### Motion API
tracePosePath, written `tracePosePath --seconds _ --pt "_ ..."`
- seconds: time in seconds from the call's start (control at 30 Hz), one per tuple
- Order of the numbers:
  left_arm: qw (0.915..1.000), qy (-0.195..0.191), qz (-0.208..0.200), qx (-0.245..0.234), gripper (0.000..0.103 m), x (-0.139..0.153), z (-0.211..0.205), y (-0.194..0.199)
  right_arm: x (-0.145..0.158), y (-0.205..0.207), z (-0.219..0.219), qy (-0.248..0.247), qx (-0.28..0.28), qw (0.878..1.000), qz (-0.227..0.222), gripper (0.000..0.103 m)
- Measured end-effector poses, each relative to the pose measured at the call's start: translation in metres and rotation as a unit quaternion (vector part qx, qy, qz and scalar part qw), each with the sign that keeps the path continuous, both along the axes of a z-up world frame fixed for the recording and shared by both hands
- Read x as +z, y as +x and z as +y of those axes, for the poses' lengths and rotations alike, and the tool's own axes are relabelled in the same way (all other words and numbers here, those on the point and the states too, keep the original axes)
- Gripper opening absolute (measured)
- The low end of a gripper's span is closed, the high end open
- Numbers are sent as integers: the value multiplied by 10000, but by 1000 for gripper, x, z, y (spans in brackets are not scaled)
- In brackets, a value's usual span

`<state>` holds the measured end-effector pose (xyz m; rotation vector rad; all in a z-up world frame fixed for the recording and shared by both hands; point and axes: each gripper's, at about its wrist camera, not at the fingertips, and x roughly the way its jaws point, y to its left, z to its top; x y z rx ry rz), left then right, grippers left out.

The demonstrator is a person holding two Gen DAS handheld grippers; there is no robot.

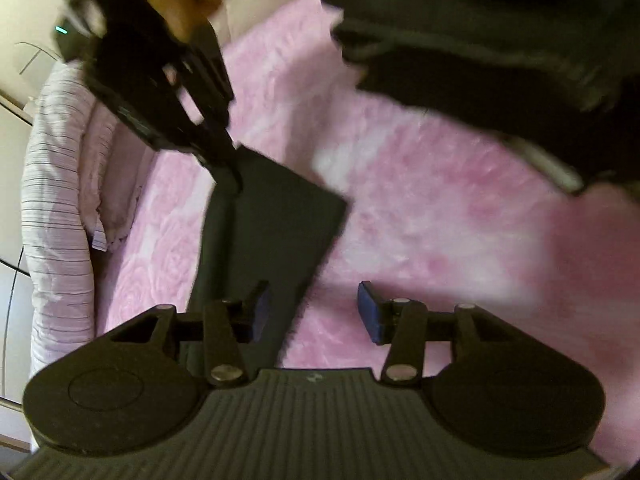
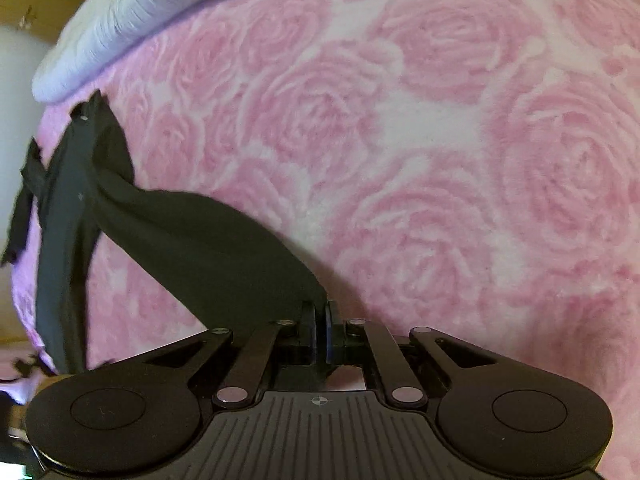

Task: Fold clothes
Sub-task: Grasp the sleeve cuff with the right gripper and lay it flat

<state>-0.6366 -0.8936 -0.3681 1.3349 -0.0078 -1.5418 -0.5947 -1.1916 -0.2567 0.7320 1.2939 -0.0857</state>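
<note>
Garment: dark cloth (image 2: 188,236) hangs over the pink blanket (image 2: 440,140), its far end blurred and cut off at the frame edge.
Right gripper (image 2: 322,330): pressed together, pinching the cloth's corner.
Left gripper (image 1: 314,312): spread wide, holding nothing, cloth beside one finger.
Edge: striped pillow (image 1: 56,208), blurred.

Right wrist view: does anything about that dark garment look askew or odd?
Yes. The dark grey fabric garment, pinched by the right hand-held gripper, hangs twisted and bunched, its far end ragged-looking above the pink rose-patterned blanket.
</note>
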Motion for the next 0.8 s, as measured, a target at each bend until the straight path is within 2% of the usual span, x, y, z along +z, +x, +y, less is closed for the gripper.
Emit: tracePosePath --seconds 0.07,0.1,0.13,0.17,0.23,0.4,0.5,0.6,0.67,0.8 --pt "10000 9 48 -9 43 -2 -9 6 0 1 0 33 33 10000 -8 3" --pt "9999 85 117 -24 39 -1 -14 9 -1 2 -1 50 43 10000 -13 3" --pt "9994 214 257 5 18 0 -19 14 -2 2 -1 66 52 10000 -19 3" --pt "9985 337 418 65 4 2 -23 19 -2 2 -2 87 50 9999 -26 3" --pt "9963 495 673 175 0 7 -29 27 -5 -1 -4 149 12 9999 -32 3" --pt "9854 715 1546 48 0 50 -9 31 5 -16 -2 340 -4 9993 137 3" --pt "9768 893 1938 162 0 60 7 32 7 -20 11 360 335 9981 359 3" --pt "9679 1231 2174 263 0 51 11 32 -9 -16 24 265 617 9954 681 3" --pt "9633 1459 2248 161 0 45 14 31 -20 -13 33 202 804 9925 895 3" --pt "9585 1744 2257 -16 0 37 24 31 -27 -5 40 -273 1137 9852 1253 4"
